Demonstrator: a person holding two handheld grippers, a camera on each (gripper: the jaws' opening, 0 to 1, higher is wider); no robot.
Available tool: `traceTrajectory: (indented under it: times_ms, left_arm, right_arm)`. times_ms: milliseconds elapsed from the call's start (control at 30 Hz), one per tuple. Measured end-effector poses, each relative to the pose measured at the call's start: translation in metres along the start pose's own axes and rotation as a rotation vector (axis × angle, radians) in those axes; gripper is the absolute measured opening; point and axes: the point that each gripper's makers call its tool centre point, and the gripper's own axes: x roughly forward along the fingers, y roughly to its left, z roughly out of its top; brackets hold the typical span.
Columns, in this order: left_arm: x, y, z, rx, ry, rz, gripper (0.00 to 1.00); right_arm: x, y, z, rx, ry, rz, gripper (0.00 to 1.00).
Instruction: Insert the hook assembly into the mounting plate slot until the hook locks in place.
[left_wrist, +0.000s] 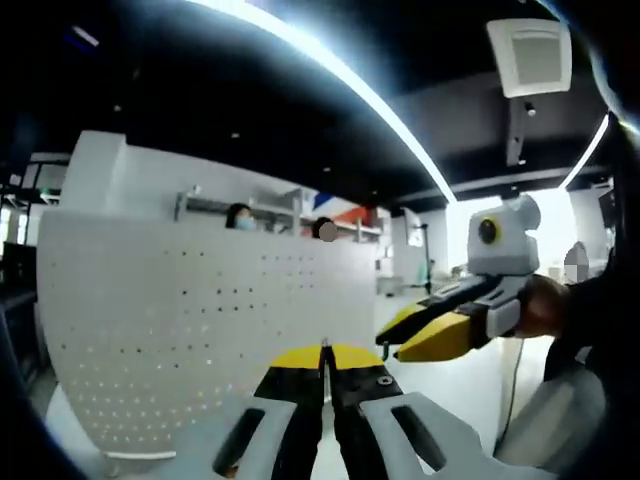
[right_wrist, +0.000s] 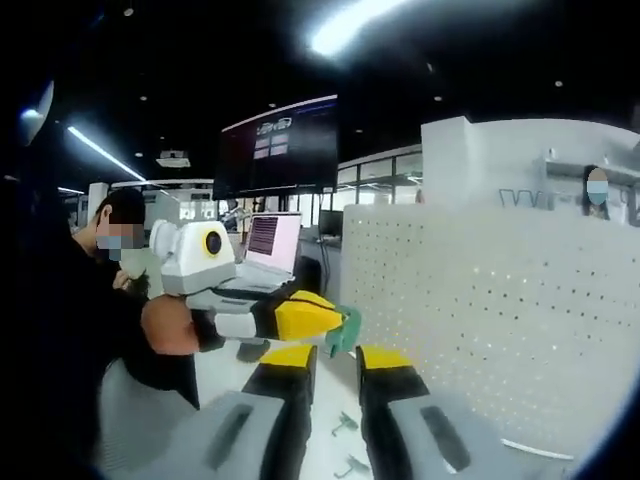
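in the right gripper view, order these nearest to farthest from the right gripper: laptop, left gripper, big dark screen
1. left gripper, crossing in from the left just above the right gripper
2. laptop, behind it, left
3. dark screen, high at the back

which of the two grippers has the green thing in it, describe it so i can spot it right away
In the right gripper view, start at the big white perforated panel on the right and go left to the laptop. Just below it, the left gripper reaches in from the left with yellow-tipped jaws. It is shut on a small green part, while the right gripper at the bottom stands open, with nothing between its jaws.
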Motion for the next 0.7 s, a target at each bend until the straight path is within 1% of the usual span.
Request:
traceTrajectory:
  times_ms: [167, 500, 700]
  left_arm:
    - [0.001, -0.003, 0.001, -0.002, -0.007, -0.001, 0.01]
    - [0.001, -0.008, 0.004, -0.007, -0.013, -0.017, 0.01]
    - [0.001, -0.011, 0.004, -0.009, -0.009, -0.026, 0.01]
  right_arm:
    - [0.001, 0.000, -0.001, 0.008, 0.001, -0.002, 0.12]
    - [0.001, 0.003, -0.001, 0.003, 0.004, 0.006, 0.03]
    - [0.000, 0.001, -0.002, -0.005, 0.008, -0.002, 0.03]
